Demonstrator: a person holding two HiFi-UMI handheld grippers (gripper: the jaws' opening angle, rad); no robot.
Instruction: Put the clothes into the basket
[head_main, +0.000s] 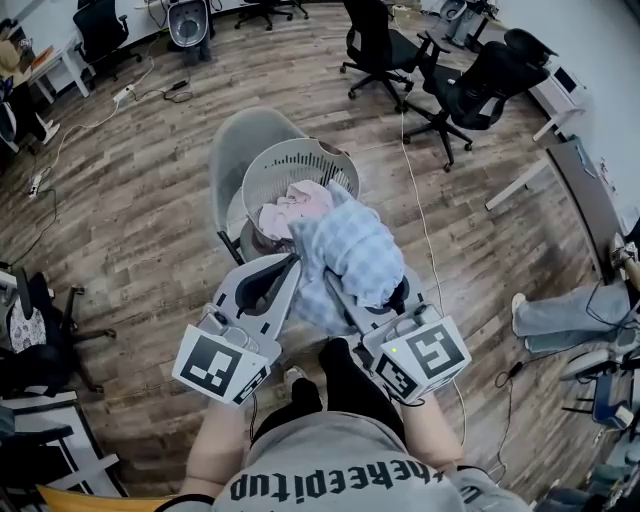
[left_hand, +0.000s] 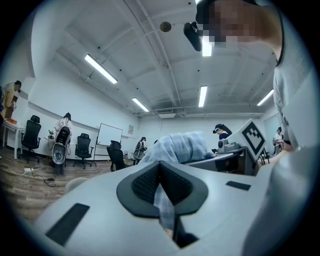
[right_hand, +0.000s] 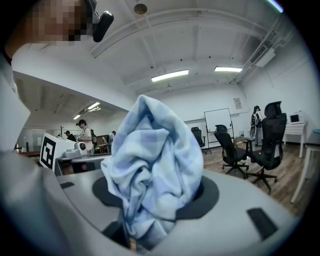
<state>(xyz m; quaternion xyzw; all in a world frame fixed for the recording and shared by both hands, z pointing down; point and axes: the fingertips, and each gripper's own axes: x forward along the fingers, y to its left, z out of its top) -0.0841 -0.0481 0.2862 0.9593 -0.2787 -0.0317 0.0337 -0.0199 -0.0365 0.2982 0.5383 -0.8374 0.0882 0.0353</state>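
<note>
Wood floor (head_main: 150, 200); chairs (head_main: 470, 85) around; blue cloth (head_main: 350, 255) at basket (head_main: 285, 165)

Blue cloth (head_main: 352, 250) between left gripper (head_main: 292, 264) and right gripper (head_main: 365, 305), by white basket (head_main: 283, 162), pink clothes (head_main: 292, 208) seemingly inside

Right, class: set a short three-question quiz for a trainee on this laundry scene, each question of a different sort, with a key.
1. True or false: the light blue checked cloth lies flat on the wooden floor.
2. What already lies in the round grey slatted plastic basket? A) a pink garment B) a red towel C) nothing
3. Which grippers are shut on the cloth?
Key: 1 false, it is held up off the floor; 2 A; 3 both, the left gripper on a thin fold, the right gripper on a thick bunch.
</note>
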